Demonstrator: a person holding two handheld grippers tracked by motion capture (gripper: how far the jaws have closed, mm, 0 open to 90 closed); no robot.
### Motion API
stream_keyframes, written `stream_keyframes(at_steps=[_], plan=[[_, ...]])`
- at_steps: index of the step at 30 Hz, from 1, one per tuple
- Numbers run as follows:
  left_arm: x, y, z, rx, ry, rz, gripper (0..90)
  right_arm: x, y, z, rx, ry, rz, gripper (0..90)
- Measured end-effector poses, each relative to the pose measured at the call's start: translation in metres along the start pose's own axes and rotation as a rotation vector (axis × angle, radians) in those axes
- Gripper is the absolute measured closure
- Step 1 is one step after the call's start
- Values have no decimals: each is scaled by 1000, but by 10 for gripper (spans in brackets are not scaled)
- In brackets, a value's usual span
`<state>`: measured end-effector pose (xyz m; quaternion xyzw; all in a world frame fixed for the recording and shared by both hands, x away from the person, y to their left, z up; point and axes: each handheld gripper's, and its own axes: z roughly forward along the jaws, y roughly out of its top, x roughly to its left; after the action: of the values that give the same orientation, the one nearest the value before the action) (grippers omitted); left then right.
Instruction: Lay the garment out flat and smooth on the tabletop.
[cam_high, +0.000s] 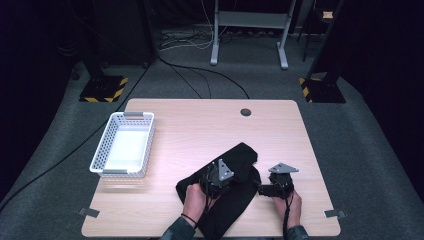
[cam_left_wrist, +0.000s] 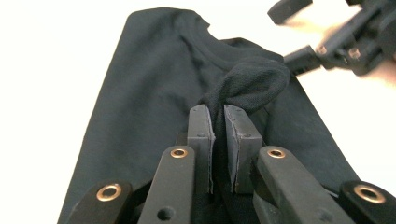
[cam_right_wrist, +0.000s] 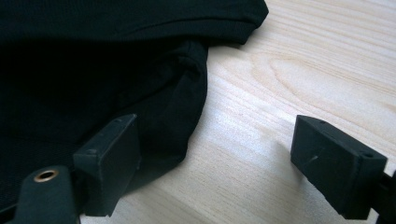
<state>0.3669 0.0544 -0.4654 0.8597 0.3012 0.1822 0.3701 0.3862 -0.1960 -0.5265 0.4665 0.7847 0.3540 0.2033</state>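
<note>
**Left gripper pinches a fold of black cloth**

While the black garment (cam_high: 227, 192) lies spread across the near middle of the worktop (cam_high: 200, 125), the left gripper (cam_left_wrist: 219, 122) has its fingers (cam_left_wrist: 201, 135) clamped on a raised fold of the fabric. That fold bulges up just past the fingertips, and the rest of the cloth stretches away flat beneath it. Seen from above, this gripper sits over the garment's middle, with the person's left hand (cam_high: 194, 200) behind it.

The right gripper (cam_right_wrist: 212, 158) rests at the garment's right edge, its fingers wide apart. One finger (cam_right_wrist: 109, 154) seems to lie on the rounded edge of the cloth, though the dark fabric makes contact hard to judge; the other (cam_right_wrist: 336, 163) stands over bare wood.

Well apart, at the far left of the worktop, stands a white basket (cam_high: 102, 150).
</note>
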Motion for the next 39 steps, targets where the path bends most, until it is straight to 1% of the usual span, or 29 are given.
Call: stream_keyframes(at_steps=[6,8,10,12,15,18,23,24,28,31,34,37,38,39], plan=[[18,7,-4,-20,16,-24,818,0,0,0,0,-1,0,152],[25,8,-4,-31,3,-51,818,0,0,0,0,0,0,151],[33,9,-4,-32,7,-66,818,0,0,0,0,0,0,152],[41,10,-4,-36,-1,-94,819,0,0,0,1,0,-1,152],[51,10,-6,-46,2,-119,820,0,0,0,1,0,-1,151],[59,12,-8,-52,12,-129,820,0,0,0,1,0,-1,152],[68,12,-7,-36,34,-126,820,0,0,0,1,0,-1,152],[71,12,-6,-35,36,-130,820,0,0,0,1,0,-1,152],[86,12,-8,-45,21,-182,820,0,0,0,0,0,-1,152],[94,12,-7,-39,29,-194,821,0,0,0,1,1,-1,151],[105,10,-3,-26,15,-225,820,0,0,0,1,1,0,152],[114,10,-2,-22,19,-248,820,0,0,0,1,1,0,152],[119,10,-2,-27,28,-256,820,0,0,0,1,1,0,152],[121,10,-1,-22,37,-255,821,0,0,0,0,0,-1,152]])
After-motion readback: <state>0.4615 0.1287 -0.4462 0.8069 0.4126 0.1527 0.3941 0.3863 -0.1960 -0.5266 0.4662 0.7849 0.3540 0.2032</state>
